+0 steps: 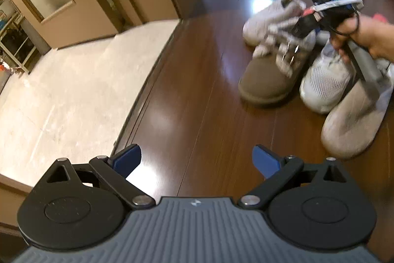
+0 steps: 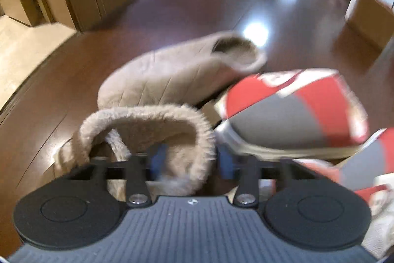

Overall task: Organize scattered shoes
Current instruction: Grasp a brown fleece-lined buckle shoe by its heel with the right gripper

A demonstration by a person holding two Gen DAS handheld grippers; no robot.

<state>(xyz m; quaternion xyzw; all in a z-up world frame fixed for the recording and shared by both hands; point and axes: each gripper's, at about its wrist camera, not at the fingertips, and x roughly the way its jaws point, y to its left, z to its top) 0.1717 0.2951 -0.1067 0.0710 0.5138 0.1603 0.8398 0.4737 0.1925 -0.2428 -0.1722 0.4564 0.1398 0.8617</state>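
Right wrist: two red-grey sneakers [image 2: 293, 110], two beige slippers [image 2: 177, 75]

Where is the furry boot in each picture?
Left wrist view: the furry boot stands right of the middle, next to a white sneaker.
Right wrist view: its fluffy rim fills the bottom middle, caught in the right gripper.
Shared landmark: the pale floor lies along the left side in both.

Home entryway: wood floor [image 1: 197, 95], stone step [image 1: 73, 90], scattered shoes [image 1: 270, 75].
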